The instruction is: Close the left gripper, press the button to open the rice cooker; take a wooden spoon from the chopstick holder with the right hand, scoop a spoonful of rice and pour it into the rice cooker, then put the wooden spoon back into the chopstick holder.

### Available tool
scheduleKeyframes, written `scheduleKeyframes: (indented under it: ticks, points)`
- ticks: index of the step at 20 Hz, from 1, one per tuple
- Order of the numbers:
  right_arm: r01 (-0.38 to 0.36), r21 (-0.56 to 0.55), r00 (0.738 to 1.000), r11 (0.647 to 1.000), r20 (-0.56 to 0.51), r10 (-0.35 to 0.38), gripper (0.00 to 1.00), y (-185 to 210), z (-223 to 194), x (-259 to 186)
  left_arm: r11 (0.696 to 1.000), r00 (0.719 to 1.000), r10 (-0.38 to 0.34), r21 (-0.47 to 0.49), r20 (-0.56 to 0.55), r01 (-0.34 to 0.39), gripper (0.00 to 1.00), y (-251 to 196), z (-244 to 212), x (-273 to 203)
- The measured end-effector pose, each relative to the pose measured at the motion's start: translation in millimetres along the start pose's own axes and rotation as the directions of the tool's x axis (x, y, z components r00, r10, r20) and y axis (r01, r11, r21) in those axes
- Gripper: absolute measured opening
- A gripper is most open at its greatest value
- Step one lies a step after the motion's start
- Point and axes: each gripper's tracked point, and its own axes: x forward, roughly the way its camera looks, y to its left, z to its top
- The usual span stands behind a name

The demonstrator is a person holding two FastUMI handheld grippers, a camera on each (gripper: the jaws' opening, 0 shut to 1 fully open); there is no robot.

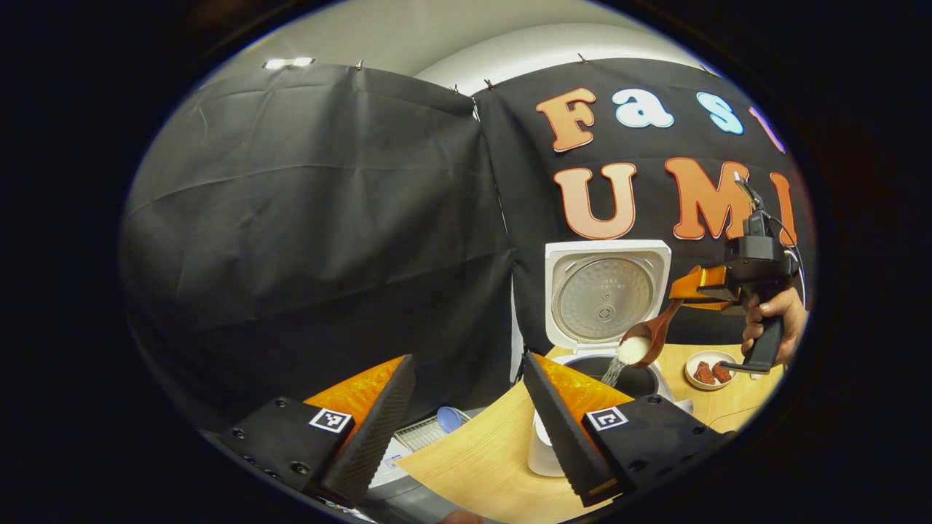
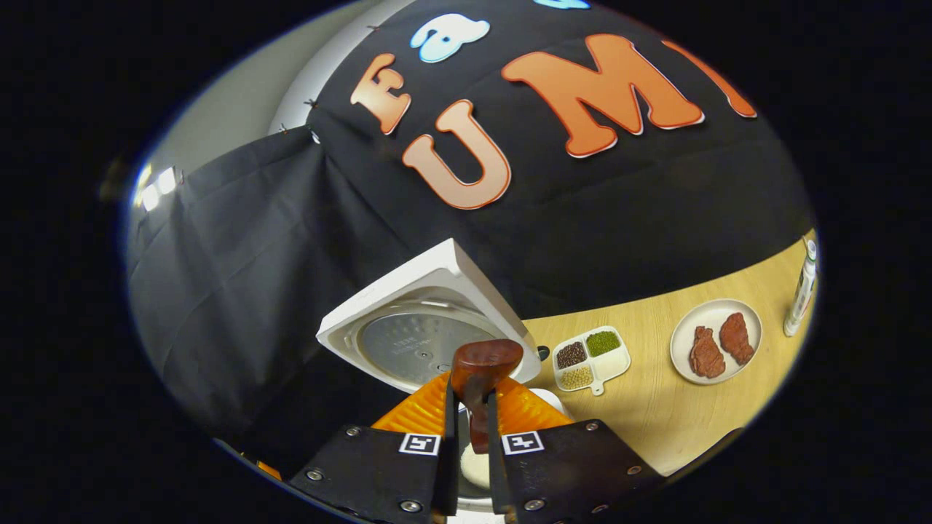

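A pale wooden counter (image 1: 473, 458) runs along a black cloth wall, and on it we see the white rice cooker (image 1: 582, 364) with its lid (image 1: 606, 291) standing upright and the dark pot open below.

In the left gripper view our left tongs (image 1: 466, 429) hang wide apart and hold nothing, drawn back to the near left of the cooker. Farther off, the right tongs (image 1: 692, 287), gripped by a hand (image 1: 775, 324), carry the wooden spoon (image 1: 648, 338) tipped bowl-down over the pot, and a thin stream of rice (image 1: 626, 356) falls from it into the opening. In the right gripper view the right tongs (image 2: 472, 437) are closed tight on the spoon's handle, with the handle end poking up between them.

We judge the pour is under way, so the spoon's return to the chopstick holder is what remains.

The risk here is spillage: the spoon bowl sits near the pot's right rim, so a sideways drift or a hasty tilt could send grains onto the counter. The handle is pinched near its end, so the spoon may swivel in the grip and knock the lid. A divided dish of beans (image 2: 590, 356) and a plate of meat (image 2: 717, 342) lie to the right, where a careless swing back could catch them.
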Motion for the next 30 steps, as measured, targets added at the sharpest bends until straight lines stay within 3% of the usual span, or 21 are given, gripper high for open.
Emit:
scheduleKeyframes:
  ticks: [8, 12, 16, 20, 22, 24, 28, 30]
  points:
    - [-0.025, -0.275, 1.0, 0.961, 0.012, 0.029, 0.17, 36.1, 2.9, 1.2, 1.0, 1.0, 0.012, 0.004, -0.011, -0.012, 1.0, 4.2, -3.6, -0.5]
    - [-0.037, -0.461, 0.998, 0.887, 0.022, 0.053, 0.17, 55.2, -0.3, -2.1, 1.0, 1.0, 0.009, 0.02, -0.005, -0.009, 1.0, 4.1, -2.2, -1.4]
    - [-0.063, -0.561, 0.996, 0.825, 0.017, 0.087, 0.16, 68.7, -1.7, -7.9, 1.0, 1.0, -0.001, 0.029, 0.003, 0.001, 1.0, 2.8, -1.2, -2.3]
    - [-0.068, -0.693, 0.992, 0.718, 0.031, 0.124, 0.17, 83.1, -3.9, -14.4, 0.999, 1.0, -0.006, 0.043, 0.002, 0.006, 1.0, 1.3, -1.2, -1.8]
    - [-0.077, -0.714, 0.991, 0.696, 0.02, 0.131, 0.17, 83.3, -10.8, -17.6, 0.999, 1.0, -0.014, 0.052, 0.001, 0.014, 1.0, -0.6, 1.8, -4.0]
    - [-0.087, -0.666, 0.991, 0.741, 0.016, 0.131, 0.17, 79.0, -7.0, -19.3, 0.998, 1.0, -0.024, 0.062, 0.01, 0.024, 1.0, -4.9, 6.9, -6.2]
    - [-0.081, -0.449, 0.995, 0.89, 0.012, 0.097, 0.17, 45.2, 9.6, -38.0, 0.997, 0.998, -0.063, 0.054, 0.018, 0.062, 1.0, -24.5, 14.9, -2.5]
    - [-0.055, -0.356, 0.997, 0.933, 0.032, 0.071, 0.17, 21.8, 23.8, -60.1, 0.995, 0.996, -0.087, 0.053, 0.023, 0.086, 1.0, -33.9, 20.5, -1.7]
